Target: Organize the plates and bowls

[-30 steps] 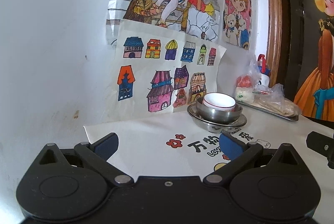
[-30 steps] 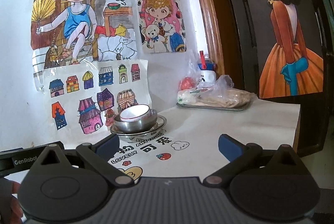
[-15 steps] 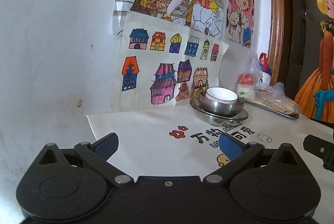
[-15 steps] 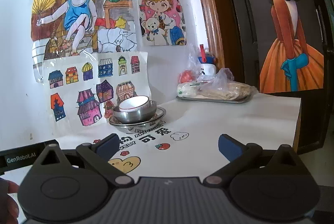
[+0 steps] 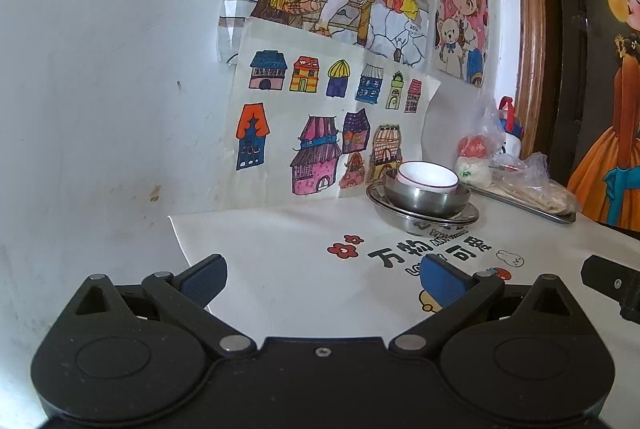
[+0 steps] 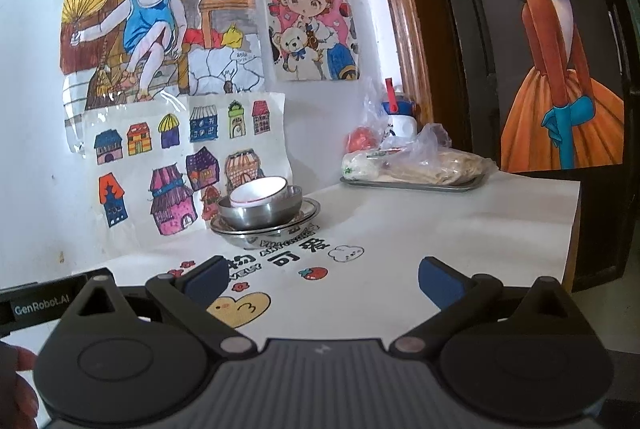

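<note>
A white bowl (image 5: 427, 178) sits inside a steel bowl (image 5: 426, 200), which rests on a steel plate (image 5: 424, 219), stacked near the wall at the back of the white table. The stack also shows in the right wrist view: white bowl (image 6: 260, 190), steel bowl (image 6: 260, 213), steel plate (image 6: 266, 229). My left gripper (image 5: 322, 279) is open and empty, well short of the stack and to its left. My right gripper (image 6: 322, 281) is open and empty, well short of the stack and to its right.
A steel tray (image 6: 412, 184) with plastic-wrapped food (image 6: 424, 161) and a white jar (image 6: 400, 123) stands at the back right. Drawings hang on the wall (image 5: 100, 69) behind. The table edge (image 6: 574, 229) drops off at right. The table mat (image 5: 300, 261) has printed cartoons.
Both grippers have drawn back and tilted a little, so the stack looks slightly farther away. Both stay open; the stack has not moved.
</note>
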A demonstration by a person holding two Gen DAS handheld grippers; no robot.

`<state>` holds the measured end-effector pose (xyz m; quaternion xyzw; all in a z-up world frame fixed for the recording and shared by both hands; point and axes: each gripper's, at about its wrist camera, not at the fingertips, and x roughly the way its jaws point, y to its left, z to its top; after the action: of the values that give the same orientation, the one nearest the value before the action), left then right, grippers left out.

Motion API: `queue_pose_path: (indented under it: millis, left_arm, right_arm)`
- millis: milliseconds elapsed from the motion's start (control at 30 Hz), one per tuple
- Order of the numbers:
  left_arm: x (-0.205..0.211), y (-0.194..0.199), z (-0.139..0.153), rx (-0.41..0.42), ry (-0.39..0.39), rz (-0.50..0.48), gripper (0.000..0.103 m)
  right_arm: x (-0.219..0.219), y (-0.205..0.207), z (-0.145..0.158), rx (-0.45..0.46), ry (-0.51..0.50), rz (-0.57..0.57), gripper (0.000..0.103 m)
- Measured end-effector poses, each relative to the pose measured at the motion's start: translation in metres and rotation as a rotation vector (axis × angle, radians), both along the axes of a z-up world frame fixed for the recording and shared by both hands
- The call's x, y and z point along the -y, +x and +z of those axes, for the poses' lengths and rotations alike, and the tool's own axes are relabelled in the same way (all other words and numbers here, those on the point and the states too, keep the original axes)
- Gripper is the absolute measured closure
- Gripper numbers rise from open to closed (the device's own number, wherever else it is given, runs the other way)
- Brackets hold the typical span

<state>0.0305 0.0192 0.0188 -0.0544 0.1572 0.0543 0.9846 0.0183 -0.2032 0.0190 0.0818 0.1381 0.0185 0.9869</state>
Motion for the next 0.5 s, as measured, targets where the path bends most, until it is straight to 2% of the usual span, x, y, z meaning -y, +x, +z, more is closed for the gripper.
queue_pose_path:
  millis: [500]
  left_arm:
    - [-0.002,-0.0001,-0.0013,-0.001,-0.001,0.003,0.001]
  right_arm:
    - [0.0016,0.0015,-0.001,-0.018,-0.033,-0.013,0.0]
